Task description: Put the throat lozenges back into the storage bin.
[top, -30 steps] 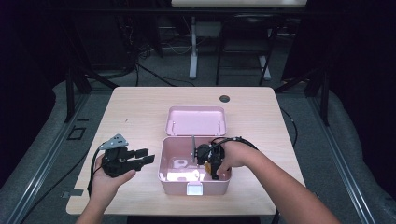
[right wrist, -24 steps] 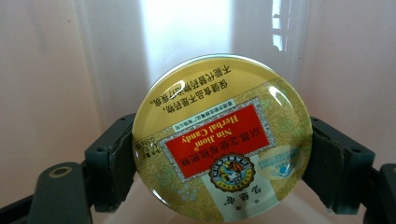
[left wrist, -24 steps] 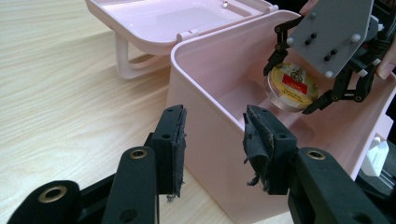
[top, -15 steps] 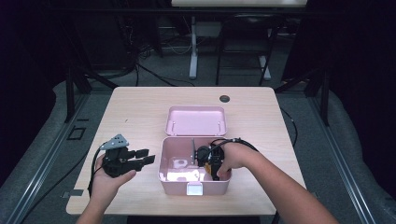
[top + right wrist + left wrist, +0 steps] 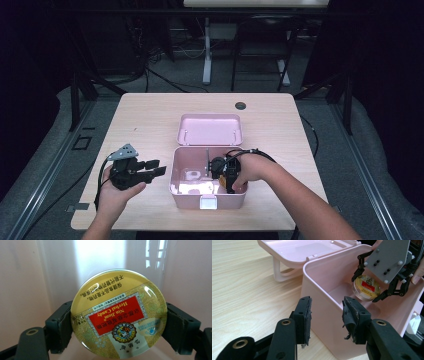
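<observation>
Both tongs are in my hands, and the pink box (image 5: 208, 199) is the big thing in the middle of the bench (image 5: 150, 115).

My right tongs (image 5: 223, 172) reach down inside the pink box, on its right side. They squeeze a round candy tin (image 5: 119, 314) between the two black jaws. The tin stands on its edge, up off the box floor. It is gold with a red label, and the words on it look upside down in the right gripper view. In the left gripper view I can see the same tin (image 5: 366, 287) inside the box, held by those tongs.

My left tongs (image 5: 156, 167) are just beside the left wall of the pink box, low over the bench. Their jaws are open a little and hold nothing. The black pads (image 5: 305, 315) on them look worn and torn at the edges.

The box lid (image 5: 210, 129) lies open behind the box, flat on the bench. A small dark round thing (image 5: 241, 105) sits on the bench far behind the box, near the back edge.
</observation>
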